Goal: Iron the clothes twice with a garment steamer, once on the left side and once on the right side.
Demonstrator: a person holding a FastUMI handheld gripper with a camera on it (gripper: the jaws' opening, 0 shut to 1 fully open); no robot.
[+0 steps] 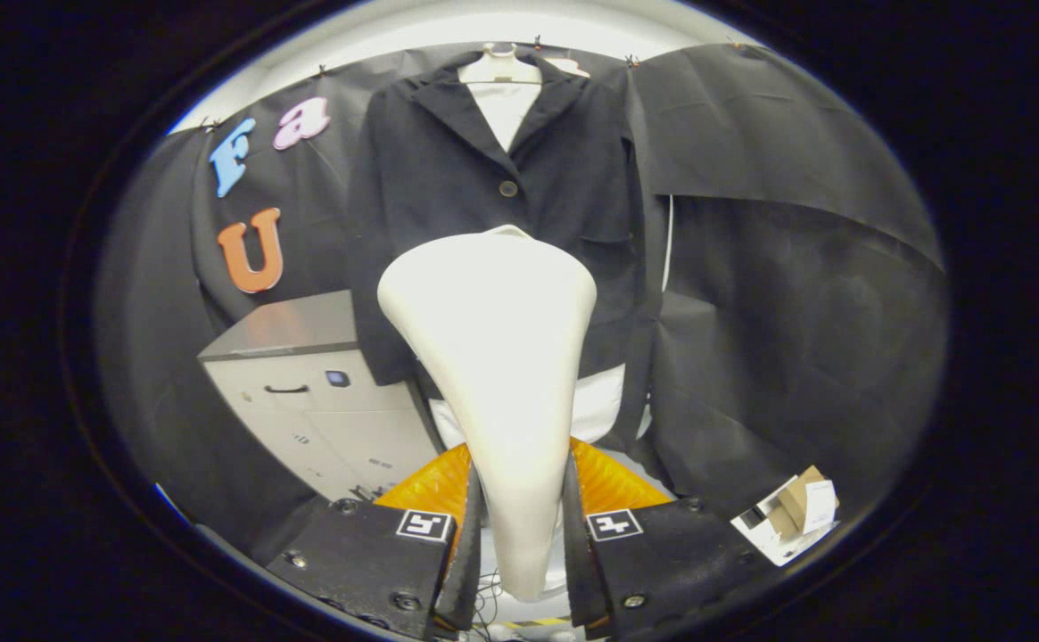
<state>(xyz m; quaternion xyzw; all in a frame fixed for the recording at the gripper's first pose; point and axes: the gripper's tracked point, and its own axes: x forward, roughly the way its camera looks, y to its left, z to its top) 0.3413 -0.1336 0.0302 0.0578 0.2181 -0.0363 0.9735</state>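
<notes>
Lighting even, moderately bright, from overhead; pale strip above the black cloth wall is near overexposed. Smooth white plastic steamer head is brightly lit, with soft shading down its sides, no hard glare. Dark hanging jacket loses fold detail. Strong fisheye bending toward rim; grey metal cabinet leans. Focus sharp centrally, slightly soft at rim.

Tongs clamped on the steamer handle

Both fingers press against the narrow lower stem of the garment steamer (one on either side of it), holding it upright between them, its broad head rising ahead of the tips.
</notes>
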